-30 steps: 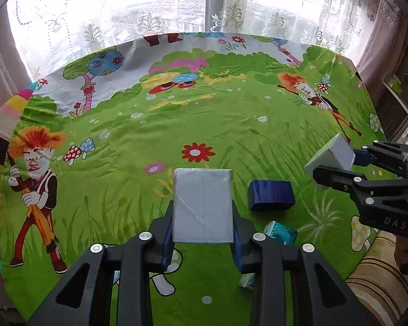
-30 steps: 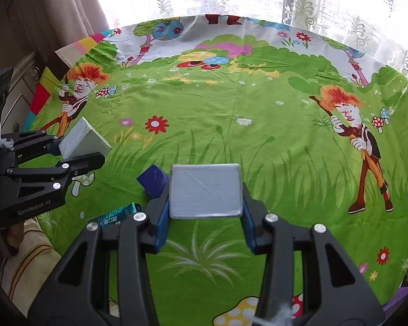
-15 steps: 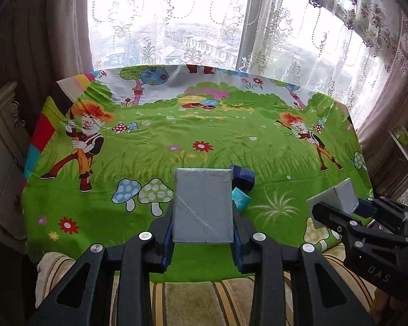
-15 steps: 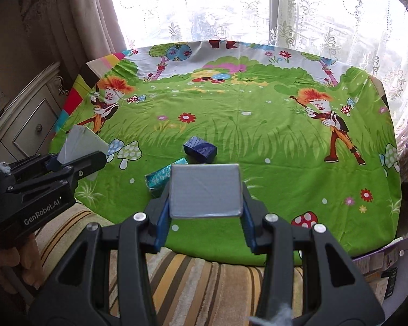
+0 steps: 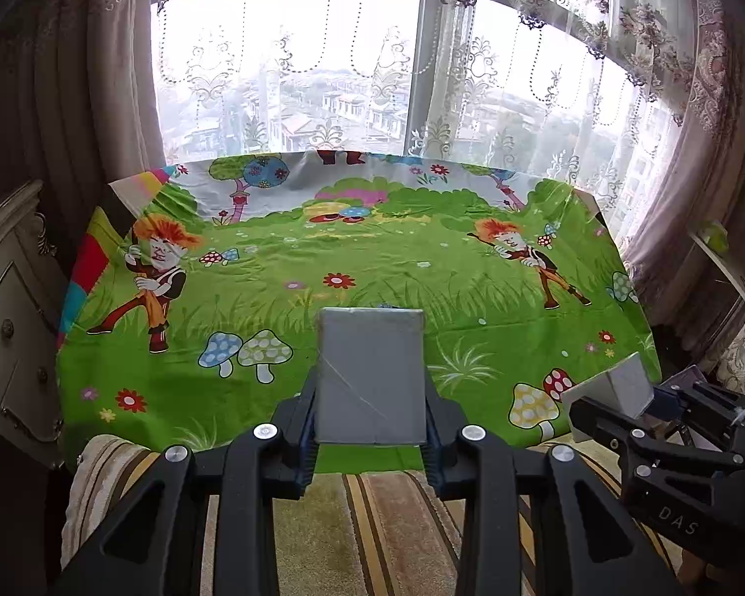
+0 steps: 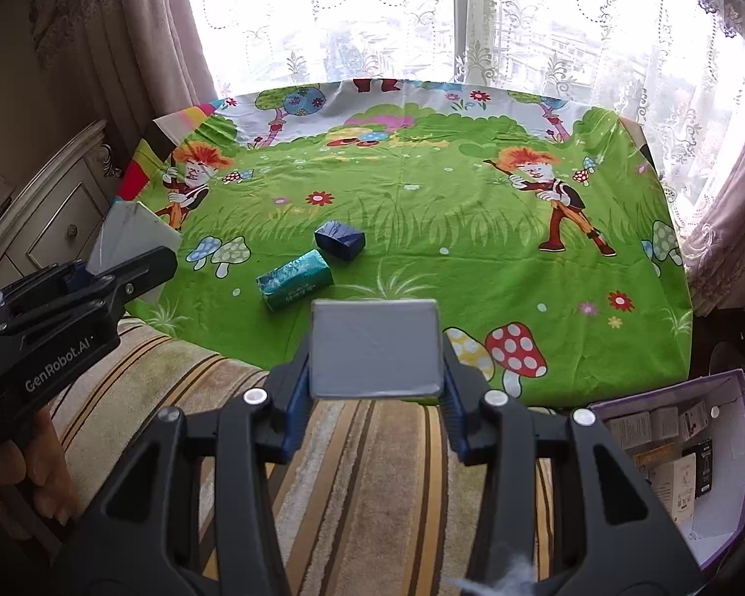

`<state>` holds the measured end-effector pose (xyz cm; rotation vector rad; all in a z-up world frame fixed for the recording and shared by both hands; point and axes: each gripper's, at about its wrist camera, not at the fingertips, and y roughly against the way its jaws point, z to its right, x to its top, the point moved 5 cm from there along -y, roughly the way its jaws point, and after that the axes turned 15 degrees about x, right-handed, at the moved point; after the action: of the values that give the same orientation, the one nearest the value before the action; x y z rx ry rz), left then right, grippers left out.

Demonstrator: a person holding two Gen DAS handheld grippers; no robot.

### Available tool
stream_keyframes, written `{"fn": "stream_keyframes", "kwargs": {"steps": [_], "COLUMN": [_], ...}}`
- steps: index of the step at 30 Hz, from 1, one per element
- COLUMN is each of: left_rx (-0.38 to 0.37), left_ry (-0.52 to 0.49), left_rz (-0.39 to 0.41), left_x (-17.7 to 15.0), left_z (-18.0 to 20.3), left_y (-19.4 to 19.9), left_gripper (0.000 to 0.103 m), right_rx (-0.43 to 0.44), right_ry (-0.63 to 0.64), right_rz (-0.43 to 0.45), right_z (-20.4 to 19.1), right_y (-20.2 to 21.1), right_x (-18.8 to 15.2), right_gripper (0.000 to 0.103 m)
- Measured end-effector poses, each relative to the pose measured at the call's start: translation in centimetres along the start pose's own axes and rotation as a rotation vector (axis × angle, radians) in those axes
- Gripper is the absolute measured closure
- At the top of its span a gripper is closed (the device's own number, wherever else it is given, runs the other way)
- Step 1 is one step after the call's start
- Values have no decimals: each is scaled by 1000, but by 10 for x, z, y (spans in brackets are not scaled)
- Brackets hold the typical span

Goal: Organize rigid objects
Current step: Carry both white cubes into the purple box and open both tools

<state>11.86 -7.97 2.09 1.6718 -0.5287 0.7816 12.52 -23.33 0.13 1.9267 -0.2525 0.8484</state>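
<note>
**Both claws loaded, boxes pulled back off the table toward the bin**

Your left claw [image 5: 371, 434] is clamped on a grey box [image 5: 371, 377], and your right claw [image 6: 375, 387] grips a second grey box [image 6: 376, 347]; both hang above the striped rug [image 6: 362, 472], short of the green cartoon cloth on the table [image 6: 422, 208]. You look to be mid-carry, and the purple bin [image 6: 720, 452] of small cartons at lower right is the likely drop point, so the next move calls for swinging one claw over it and lowering before you let go. A dark blue box [image 6: 339, 240] and a teal pack [image 6: 294, 280] wait on the table, just beside each other. The bin is cut off at the frame edge, its free space hard to judge, and from the left wrist your held box hides the two on the table.
</note>
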Motion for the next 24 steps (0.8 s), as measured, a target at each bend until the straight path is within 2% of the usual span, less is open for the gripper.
{"fn": "stream_keyframes", "kwargs": {"steps": [16, 24], "left_rx": [-54, -171], "left_ry": [-72, -138], "left_rz": [26, 5], "left_x": [-4, -11], "left_z": [31, 62], "left_y": [23, 33], "left_gripper": [68, 68], "right_rx": [-28, -79], "right_ry": [-26, -59], "right_rz": [29, 43], "right_z": [19, 41], "right_y": [35, 59], "right_x": [-17, -31], "right_gripper": [55, 55]}}
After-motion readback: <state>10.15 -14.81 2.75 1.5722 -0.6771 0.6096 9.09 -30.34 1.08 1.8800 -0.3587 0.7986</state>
